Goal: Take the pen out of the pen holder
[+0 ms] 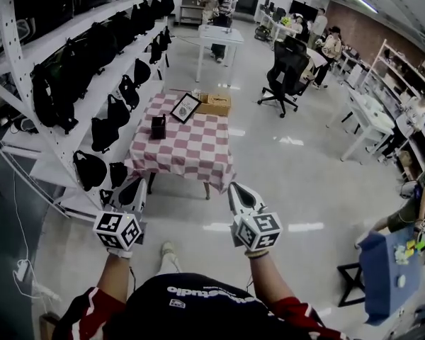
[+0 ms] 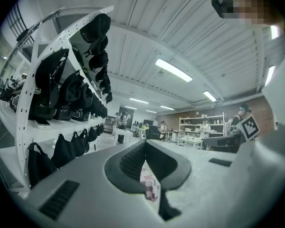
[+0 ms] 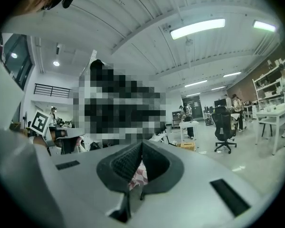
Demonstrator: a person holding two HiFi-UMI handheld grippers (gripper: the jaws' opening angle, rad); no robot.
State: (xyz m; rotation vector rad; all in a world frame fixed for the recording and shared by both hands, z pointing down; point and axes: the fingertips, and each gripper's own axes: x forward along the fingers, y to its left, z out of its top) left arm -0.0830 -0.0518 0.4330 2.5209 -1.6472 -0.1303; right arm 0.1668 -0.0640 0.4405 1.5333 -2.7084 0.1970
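Pink-checked surface (image 1: 195, 151) sits mid-frame with the black pen holder (image 1: 158, 127) on it. Lower down, my left gripper (image 1: 137, 191) and right gripper (image 1: 239, 194) both have fingers pressed together.

Looks steeply down from the head on a far table (image 1: 191, 154). Looks level from left gripper (image 1: 137, 188) and right gripper (image 1: 235, 189) toward that table's near edge, sharing it.

A desk (image 1: 191, 151) draped in a pink-and-white checked cloth is standing on the glossy floor (image 1: 290, 183), with a picture frame (image 1: 185, 108) leaning near its far edge. A cardboard box (image 1: 214, 104) is showing just beside the frame. Black bags (image 1: 103, 133) are hanging along a white shelf rack (image 1: 48, 167) on the left. A black office chair (image 1: 287, 73) is sitting farther back.
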